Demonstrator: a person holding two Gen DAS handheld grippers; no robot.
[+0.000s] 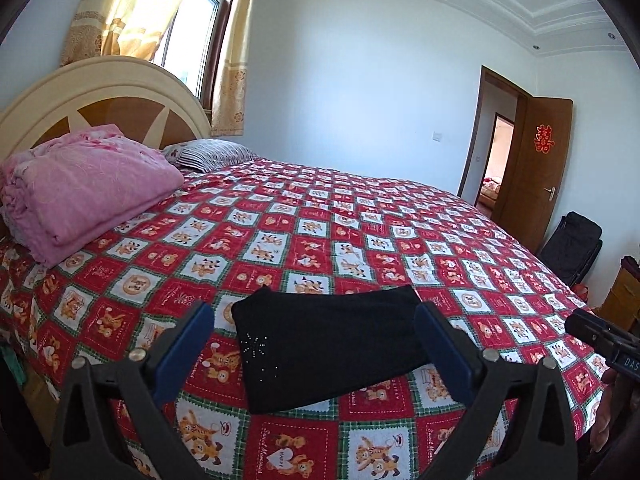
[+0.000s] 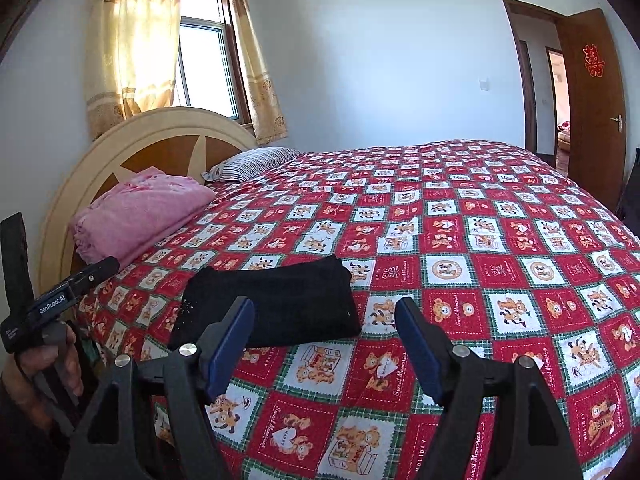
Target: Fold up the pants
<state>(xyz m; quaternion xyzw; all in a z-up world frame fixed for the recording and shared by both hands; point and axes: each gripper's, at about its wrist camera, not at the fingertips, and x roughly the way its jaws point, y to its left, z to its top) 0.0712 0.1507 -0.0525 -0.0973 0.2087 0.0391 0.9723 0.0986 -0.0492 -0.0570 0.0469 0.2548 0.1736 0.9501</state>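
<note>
I see the folded black fabric pants [image 1: 328,344] lying flat on the bed's red, white and green bear-print patchwork cover [image 1: 312,220], just ahead of my left gripper [image 1: 316,344], whose blue-padded jaws stand spread wide with nothing pinched. My right gripper [image 2: 324,340] is also spread and empty; the pants [image 2: 272,304] sit ahead and left of it. A folded pink blanket [image 1: 88,188] lies far ahead-left by the headboard.
</note>
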